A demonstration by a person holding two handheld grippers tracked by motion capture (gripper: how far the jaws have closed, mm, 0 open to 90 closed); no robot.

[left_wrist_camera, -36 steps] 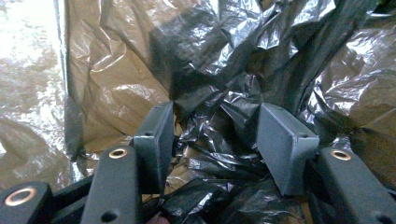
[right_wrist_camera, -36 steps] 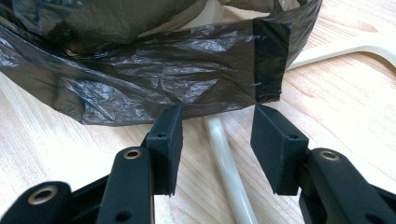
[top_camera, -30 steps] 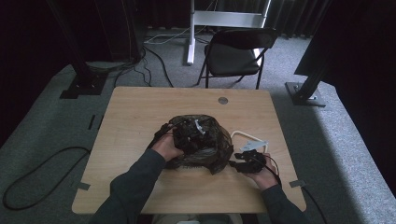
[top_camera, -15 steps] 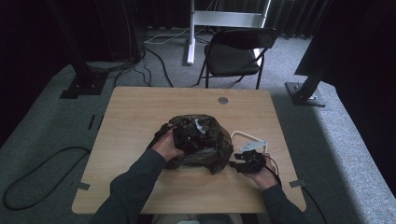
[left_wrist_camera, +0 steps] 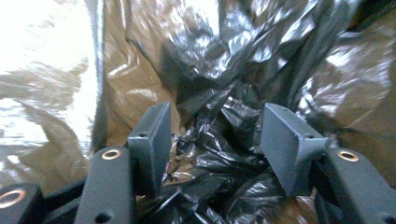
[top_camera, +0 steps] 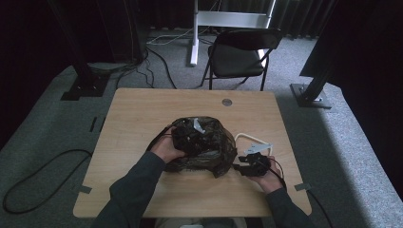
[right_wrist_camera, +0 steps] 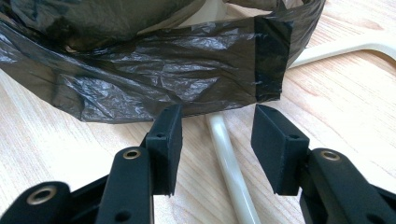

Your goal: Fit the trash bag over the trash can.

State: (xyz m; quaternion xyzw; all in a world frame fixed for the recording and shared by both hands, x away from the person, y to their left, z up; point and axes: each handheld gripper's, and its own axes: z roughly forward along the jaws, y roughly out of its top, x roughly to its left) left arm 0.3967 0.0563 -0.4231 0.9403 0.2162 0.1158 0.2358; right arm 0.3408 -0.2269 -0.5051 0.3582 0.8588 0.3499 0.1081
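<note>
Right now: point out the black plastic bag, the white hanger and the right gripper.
black plastic bag [top_camera: 209,147]: high view, crumpled middle of the bag.
white hanger [right_wrist_camera: 231,168]: right gripper view, bar lying between the jaws.
right gripper [right_wrist_camera: 217,140]: right gripper view, gap midway between its open fingertips.

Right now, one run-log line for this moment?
left tongs: open, over crumpled black bag | right tongs: open, at bag edge, astride white hanger | table

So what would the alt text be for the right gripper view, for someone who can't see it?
Two open black jaws of the right gripper point at the edge of a crumpled black plastic bag lying on a light wooden table. A cream plastic rod runs on the table between the jaws and passes under the bag's edge.
</note>
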